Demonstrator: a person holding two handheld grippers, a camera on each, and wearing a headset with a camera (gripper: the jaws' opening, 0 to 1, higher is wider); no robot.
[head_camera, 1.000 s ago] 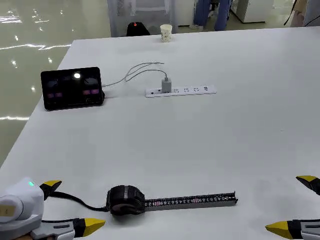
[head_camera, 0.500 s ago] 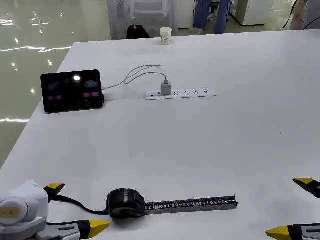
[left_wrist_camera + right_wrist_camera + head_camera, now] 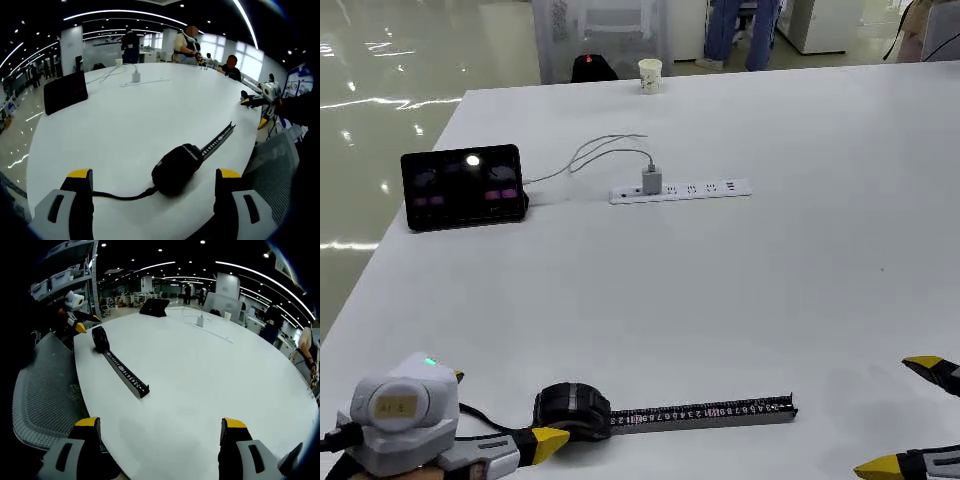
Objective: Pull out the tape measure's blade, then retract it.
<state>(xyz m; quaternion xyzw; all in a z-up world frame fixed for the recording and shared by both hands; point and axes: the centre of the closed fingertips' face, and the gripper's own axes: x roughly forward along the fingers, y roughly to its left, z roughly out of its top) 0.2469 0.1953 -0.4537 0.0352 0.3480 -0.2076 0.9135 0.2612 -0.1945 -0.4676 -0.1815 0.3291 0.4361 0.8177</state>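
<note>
Straddling the tape measure with your left gripper, you've got both jaws spread wide, a gap on either side, nothing clamped. It sits at the near left edge of the table, blade out flat toward the right. Your right gripper hangs wide open and empty, near right, well apart from the blade's tip.

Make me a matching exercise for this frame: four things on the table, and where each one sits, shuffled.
1. tape measure
2. paper cup
3. power strip
4. black display

A. at the far edge of the table
B. near the left edge, standing up
C. at the near edge, blade out
D. mid-table, charger plugged in

Pairs: 1-C; 2-A; 3-D; 4-B
</note>
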